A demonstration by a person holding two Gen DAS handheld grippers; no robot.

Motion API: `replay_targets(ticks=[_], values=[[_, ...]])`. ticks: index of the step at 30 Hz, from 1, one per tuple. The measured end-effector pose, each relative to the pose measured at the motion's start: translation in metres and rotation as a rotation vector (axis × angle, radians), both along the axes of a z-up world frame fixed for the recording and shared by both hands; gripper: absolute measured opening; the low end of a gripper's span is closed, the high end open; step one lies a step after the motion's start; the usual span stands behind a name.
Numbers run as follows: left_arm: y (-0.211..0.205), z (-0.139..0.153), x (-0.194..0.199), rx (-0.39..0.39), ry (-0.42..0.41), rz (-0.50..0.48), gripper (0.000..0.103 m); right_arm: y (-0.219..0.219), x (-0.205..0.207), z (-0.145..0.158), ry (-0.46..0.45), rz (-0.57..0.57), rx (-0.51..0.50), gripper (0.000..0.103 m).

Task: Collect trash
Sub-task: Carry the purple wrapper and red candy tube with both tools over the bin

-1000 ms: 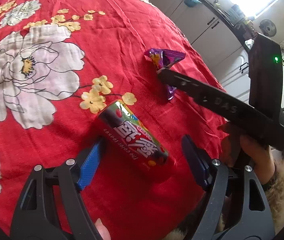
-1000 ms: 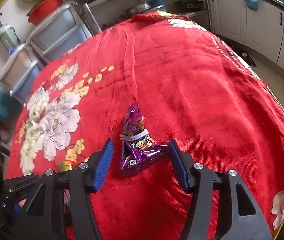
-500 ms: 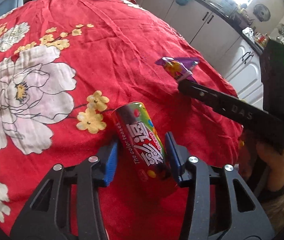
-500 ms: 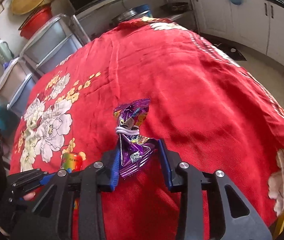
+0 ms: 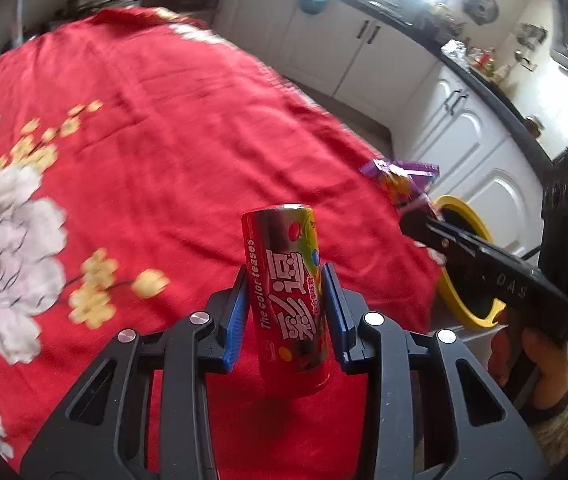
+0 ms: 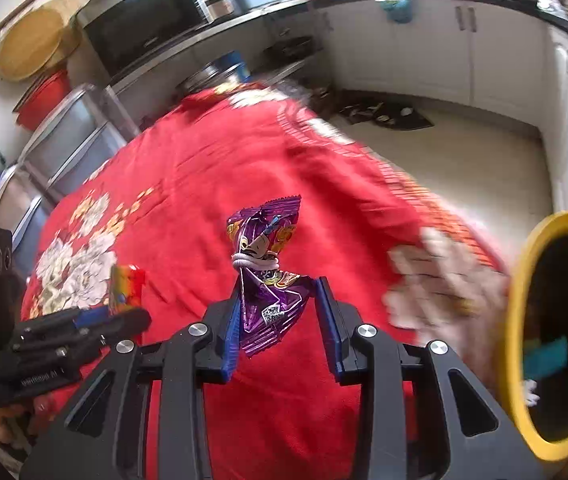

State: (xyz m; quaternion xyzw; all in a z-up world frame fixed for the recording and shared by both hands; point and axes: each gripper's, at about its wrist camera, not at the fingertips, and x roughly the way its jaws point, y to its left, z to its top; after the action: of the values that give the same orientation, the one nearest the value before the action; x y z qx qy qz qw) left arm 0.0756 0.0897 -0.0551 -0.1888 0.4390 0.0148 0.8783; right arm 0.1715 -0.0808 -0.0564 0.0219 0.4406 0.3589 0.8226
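My left gripper [image 5: 286,312] is shut on a red candy can [image 5: 290,300] printed "The color teases" and holds it upright above the red flowered tablecloth [image 5: 156,128]. My right gripper [image 6: 278,320] is shut on a purple snack wrapper [image 6: 268,280] tied with a white band and holds it above the cloth. The wrapper [image 5: 404,180] and the right gripper's arm also show in the left wrist view at the right. A yellow-rimmed bin [image 6: 524,320] with a dark inside stands at the right, beyond the table's edge; it also shows in the left wrist view [image 5: 454,284].
White kitchen cabinets [image 5: 364,56] and a dark counter run along the far side. Grey storage drawers [image 6: 64,140] and a red basin [image 6: 40,96] stand at the left beyond the table. A beige floor [image 6: 464,160] with a dark mat lies past the table's edge.
Both grippers closed on their items and lifted them off the cloth. Both have swung toward the table's edge, and the yellow bin has come into view.
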Motion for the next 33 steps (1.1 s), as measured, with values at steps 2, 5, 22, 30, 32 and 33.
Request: replay_targets(ticks=[2, 5, 22, 30, 32, 33], values=[[-0.009, 0.005, 0.008, 0.006, -0.016, -0.022, 0.028, -0.021, 0.001, 0.004, -0.01, -0.045, 0.002, 0.032], [-0.026, 0.013, 0.02, 0.012, -0.038, -0.057, 0.028, -0.044, 0.003, 0.009, -0.015, -0.093, 0.016, 0.032], [-0.12, 0.039, 0.073, 0.007, -0.118, -0.258, 0.028, -0.164, -0.002, 0.028, -0.062, -0.364, 0.037, 0.032], [-0.151, 0.05, 0.086, 0.008, -0.151, -0.324, 0.028, -0.199, -0.006, 0.035, -0.083, -0.446, 0.044, 0.032], [-0.157, 0.052, 0.09, 0.004, -0.157, -0.338, 0.028, -0.203, -0.007, 0.036, -0.089, -0.46, 0.041, 0.032], [-0.161, 0.053, 0.092, 0.003, -0.16, -0.346, 0.028, -0.207, -0.007, 0.037, -0.094, -0.47, 0.039, 0.032]])
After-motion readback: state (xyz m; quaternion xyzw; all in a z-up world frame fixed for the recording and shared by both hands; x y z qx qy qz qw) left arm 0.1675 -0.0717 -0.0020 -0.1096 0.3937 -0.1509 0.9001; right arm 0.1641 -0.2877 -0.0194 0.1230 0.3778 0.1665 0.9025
